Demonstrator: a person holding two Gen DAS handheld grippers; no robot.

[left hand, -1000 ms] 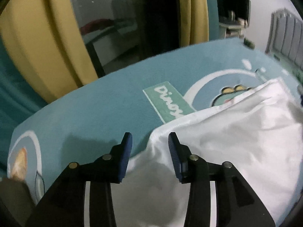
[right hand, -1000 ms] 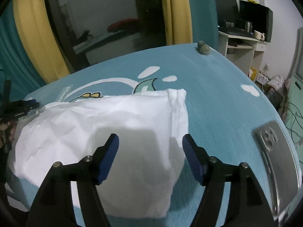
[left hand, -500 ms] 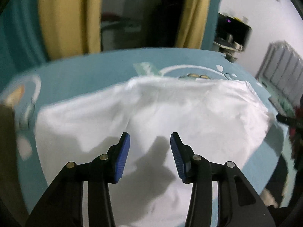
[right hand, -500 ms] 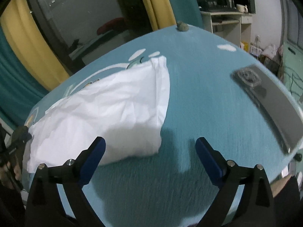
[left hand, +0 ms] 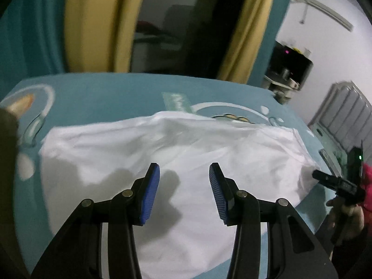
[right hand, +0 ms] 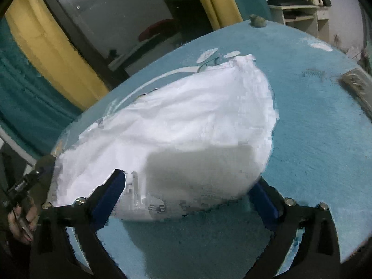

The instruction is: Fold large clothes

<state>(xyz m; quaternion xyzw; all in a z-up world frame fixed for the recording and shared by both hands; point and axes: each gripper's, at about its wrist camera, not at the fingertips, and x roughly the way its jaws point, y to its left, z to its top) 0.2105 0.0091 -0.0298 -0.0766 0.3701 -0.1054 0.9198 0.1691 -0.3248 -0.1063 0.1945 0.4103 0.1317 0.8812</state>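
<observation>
A white garment (left hand: 186, 144) lies folded and rumpled on a teal bed cover (left hand: 104, 93) printed with a cartoon dinosaur. My left gripper (left hand: 184, 172) hovers over the garment's near middle, open, with only its shadow on the cloth between the blue pads. In the right wrist view the garment (right hand: 186, 121) spreads across the cover (right hand: 313, 127). My right gripper (right hand: 189, 179) is low at its near edge, jaws still opening wide. The cloth's edge lies between the pads, which do not press on it. Each view shows the other gripper, hand-held, at its side edge.
A flat grey device (right hand: 355, 83) lies near the bed's right edge and a small grey fuzzy ball (right hand: 257, 21) at its far end. Yellow and teal curtains (left hand: 93, 23) frame a dark window behind. A desk with shelves (right hand: 300, 16) stands at the far right.
The left gripper swung from the garment's left corner to over its middle. The right gripper's jaws spread much wider and it sank toward the garment's near edge.
</observation>
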